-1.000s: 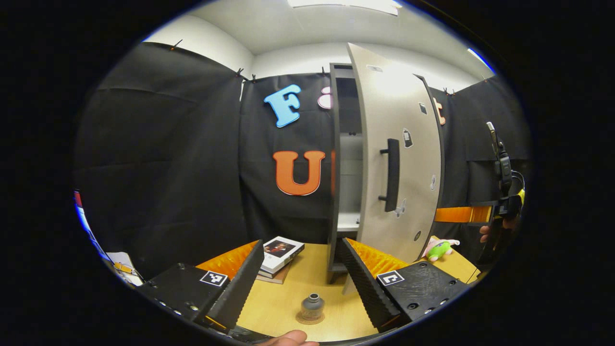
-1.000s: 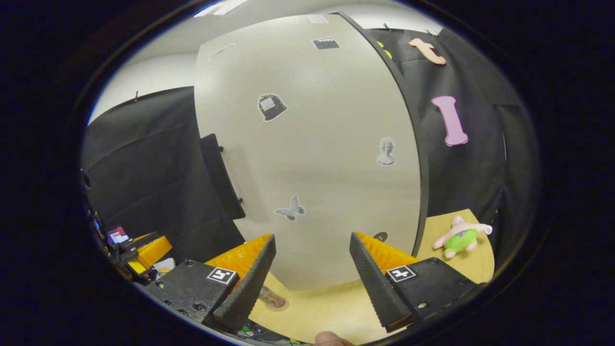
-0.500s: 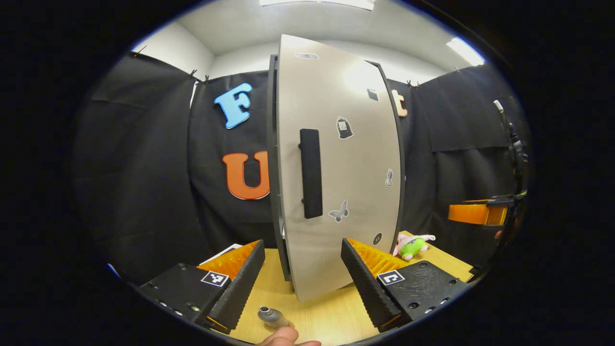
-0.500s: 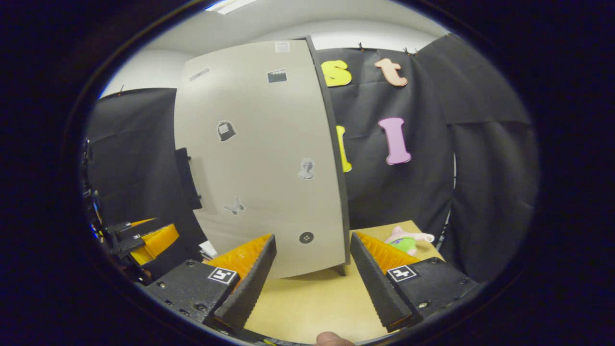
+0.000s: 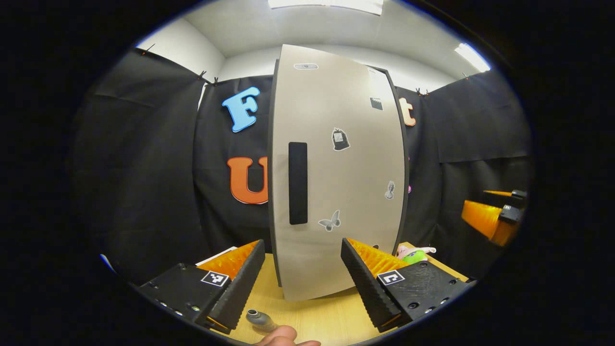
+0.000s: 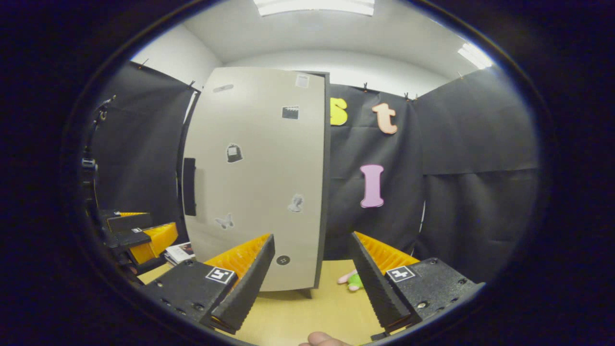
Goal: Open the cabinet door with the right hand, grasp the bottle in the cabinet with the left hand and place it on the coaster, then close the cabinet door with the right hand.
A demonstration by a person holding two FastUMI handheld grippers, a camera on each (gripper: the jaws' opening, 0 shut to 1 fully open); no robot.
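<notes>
Grey door (image 5: 336,168) looks shut and the bottle (image 5: 257,318) is out, so the task seems finished; both grippers, left (image 5: 302,281) and right (image 6: 312,278), gape empty and need only back away.

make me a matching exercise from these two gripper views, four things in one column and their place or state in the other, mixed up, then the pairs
Things:
1. cabinet door
2. bottle
3. plush toy
4. left gripper

Places or states:
A. on the table, right of the cabinet's foot
B. open, holding nothing
C. closed, black handle on its left side
D. on the table at the bottom of the left gripper view, by a fingertip

Pairs: 1-C, 2-D, 3-A, 4-B
</notes>
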